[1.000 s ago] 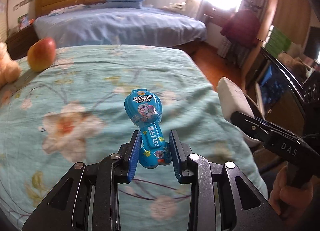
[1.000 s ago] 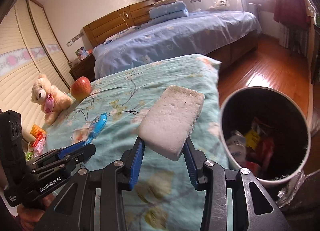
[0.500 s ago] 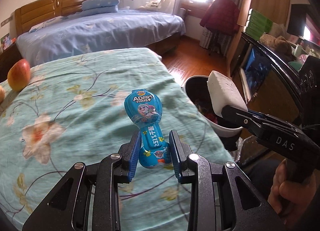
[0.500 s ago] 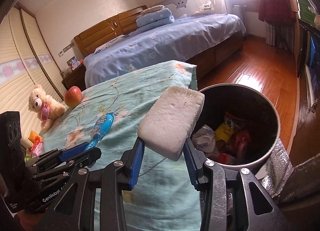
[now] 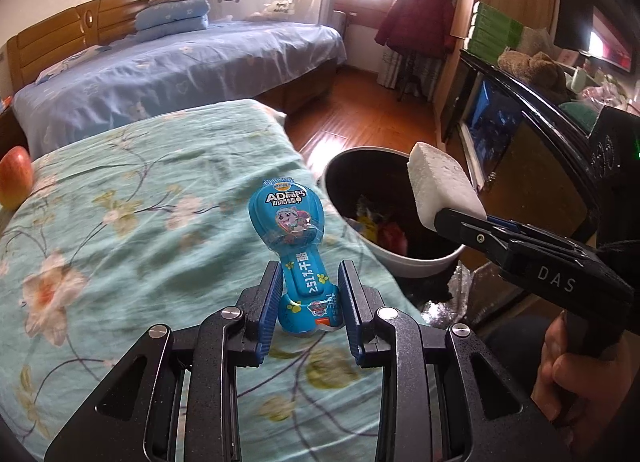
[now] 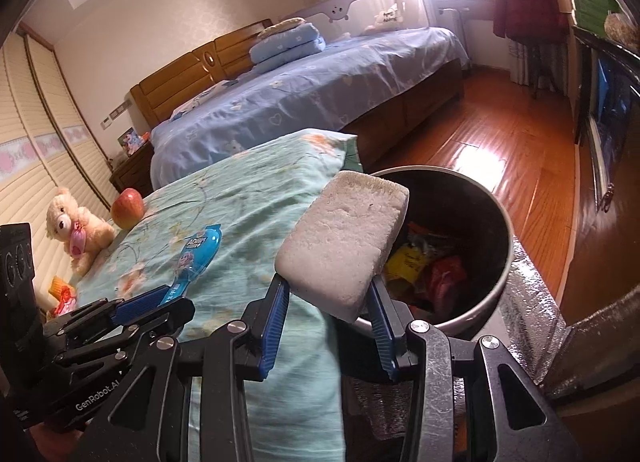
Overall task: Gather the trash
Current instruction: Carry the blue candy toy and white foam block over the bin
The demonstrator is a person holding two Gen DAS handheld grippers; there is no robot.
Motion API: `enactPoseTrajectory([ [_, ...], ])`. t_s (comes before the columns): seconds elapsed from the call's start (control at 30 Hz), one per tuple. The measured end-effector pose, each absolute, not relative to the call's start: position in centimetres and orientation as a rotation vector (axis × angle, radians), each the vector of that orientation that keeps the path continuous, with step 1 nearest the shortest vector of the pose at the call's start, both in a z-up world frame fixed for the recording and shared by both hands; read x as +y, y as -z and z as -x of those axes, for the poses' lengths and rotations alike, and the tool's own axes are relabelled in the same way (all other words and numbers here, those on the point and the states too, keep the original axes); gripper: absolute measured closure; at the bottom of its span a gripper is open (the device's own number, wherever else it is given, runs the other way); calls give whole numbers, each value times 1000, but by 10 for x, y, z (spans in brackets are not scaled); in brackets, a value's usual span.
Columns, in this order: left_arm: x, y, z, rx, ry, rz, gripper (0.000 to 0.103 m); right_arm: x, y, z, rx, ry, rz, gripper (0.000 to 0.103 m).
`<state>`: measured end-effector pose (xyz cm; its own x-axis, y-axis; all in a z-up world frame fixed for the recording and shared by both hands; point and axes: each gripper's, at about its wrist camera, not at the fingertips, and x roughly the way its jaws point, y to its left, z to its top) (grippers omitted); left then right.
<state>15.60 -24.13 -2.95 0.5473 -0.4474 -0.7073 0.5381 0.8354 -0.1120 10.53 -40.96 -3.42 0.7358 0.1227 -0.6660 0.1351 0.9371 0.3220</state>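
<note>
My left gripper (image 5: 307,294) is shut on the stem of a blue snack wrapper (image 5: 292,238) and holds it above the floral bedspread (image 5: 120,222). From the right wrist view the same wrapper (image 6: 196,254) sticks out of the left gripper (image 6: 148,298) at the lower left. My right gripper (image 6: 328,310) is shut on a white sponge block (image 6: 344,246), which hangs over the near rim of the round trash bin (image 6: 504,262). In the left wrist view the sponge (image 5: 440,186) sits above the bin (image 5: 420,262), right of the wrapper. Crumpled wrappers lie inside the bin.
An apple (image 6: 127,208) and a teddy bear (image 6: 72,230) lie on the bedspread's far left, with small packets (image 6: 64,294) nearer. A blue bed (image 6: 320,94) stands behind, wooden floor (image 6: 500,150) to the right, a dark cabinet (image 5: 540,150) close beside the bin.
Both grippers have swung right, off the middle of the bed towards the bin. The bin has come into the left wrist view, and the sponge now hangs over its rim.
</note>
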Motion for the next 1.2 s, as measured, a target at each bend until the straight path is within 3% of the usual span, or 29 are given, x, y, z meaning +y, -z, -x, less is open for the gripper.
enactPoseTrajectory([
  [1.2, -317, 26, -179, 799, 656, -189, 76, -480, 49, -133, 784, 89, -410, 62],
])
